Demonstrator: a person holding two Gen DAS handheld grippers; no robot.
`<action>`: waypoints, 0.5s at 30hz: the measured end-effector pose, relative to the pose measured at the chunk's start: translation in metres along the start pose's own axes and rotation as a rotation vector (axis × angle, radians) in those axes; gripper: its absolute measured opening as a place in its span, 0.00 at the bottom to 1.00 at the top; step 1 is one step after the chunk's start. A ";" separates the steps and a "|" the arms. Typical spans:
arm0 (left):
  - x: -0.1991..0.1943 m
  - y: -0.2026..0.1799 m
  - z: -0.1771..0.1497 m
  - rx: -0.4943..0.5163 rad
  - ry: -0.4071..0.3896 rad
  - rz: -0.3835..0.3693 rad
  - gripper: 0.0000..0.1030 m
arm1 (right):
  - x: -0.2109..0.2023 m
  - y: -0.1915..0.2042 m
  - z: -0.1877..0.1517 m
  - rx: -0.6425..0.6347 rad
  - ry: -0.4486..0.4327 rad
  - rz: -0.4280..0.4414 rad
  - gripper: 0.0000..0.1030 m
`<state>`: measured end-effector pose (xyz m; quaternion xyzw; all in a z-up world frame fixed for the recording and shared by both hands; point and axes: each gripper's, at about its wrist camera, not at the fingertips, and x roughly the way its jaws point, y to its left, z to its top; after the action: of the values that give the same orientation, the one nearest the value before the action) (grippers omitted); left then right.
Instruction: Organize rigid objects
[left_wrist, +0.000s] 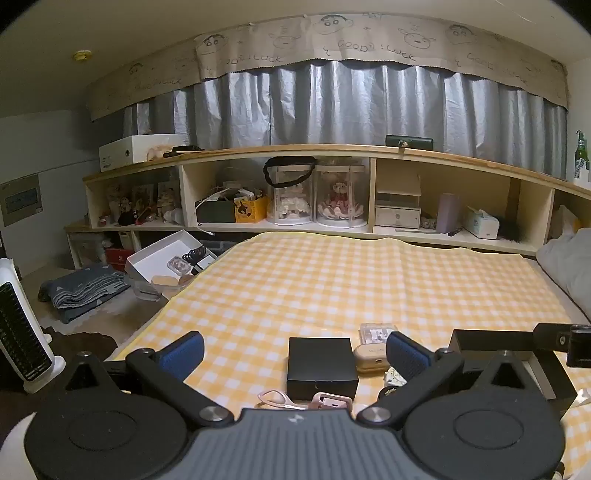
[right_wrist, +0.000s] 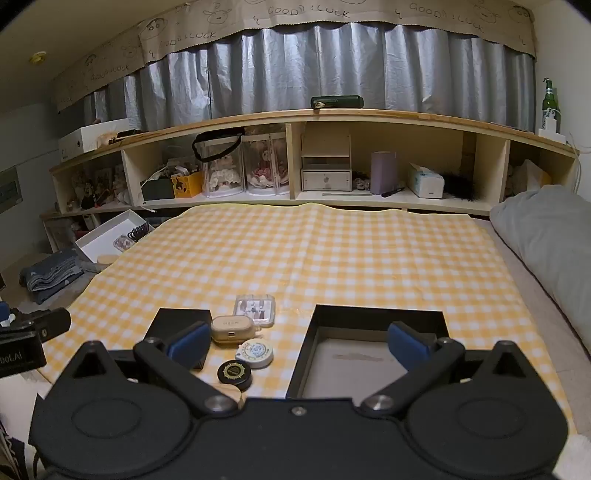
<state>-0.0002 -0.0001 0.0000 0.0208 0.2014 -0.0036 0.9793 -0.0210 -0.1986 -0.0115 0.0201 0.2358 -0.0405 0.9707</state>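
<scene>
Hovering low over the near edge of the yellow checked cloth (right_wrist: 332, 251), you have both tools spread wide with nothing between the blue pads. Your left gripper (left_wrist: 295, 350) frames the small black box (left_wrist: 322, 363); your right gripper (right_wrist: 295, 343) looks across the open black tray (right_wrist: 373, 354), which lies bare inside, likely because it is meant to receive the loose pieces.

Those pieces sit clustered just left of the tray (a sensible staging spot, within reach of either hand): the beige earbud case (right_wrist: 231, 326) touches the clear plastic case (right_wrist: 255, 309) behind it, the white round tin (right_wrist: 255, 352) lies just in front, and the black round tin (right_wrist: 234, 373) is nearest you. From the left wrist view, a pink tool (left_wrist: 280, 400) and a pink clip-like piece (left_wrist: 330, 400) lie at the very front, partly hidden by the gripper body, so I cannot tell exactly what they are.

My guess: none of the 4 clustered items is in the tray yet, so you are at the start. The round tins are low and smooth; grip them across the diameter, or they may squirt out.
</scene>
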 end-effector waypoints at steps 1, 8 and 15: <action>0.000 0.000 0.000 -0.002 0.001 -0.001 1.00 | 0.000 0.000 0.000 0.000 0.001 0.000 1.00; -0.002 -0.002 -0.001 0.000 0.001 -0.001 1.00 | 0.000 0.000 -0.001 0.001 0.003 0.001 1.00; 0.000 0.000 0.000 -0.005 0.006 -0.003 1.00 | 0.000 0.000 -0.001 0.000 0.003 0.001 1.00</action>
<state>0.0000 0.0001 0.0001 0.0181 0.2044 -0.0045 0.9787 -0.0214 -0.1985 -0.0122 0.0204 0.2375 -0.0400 0.9704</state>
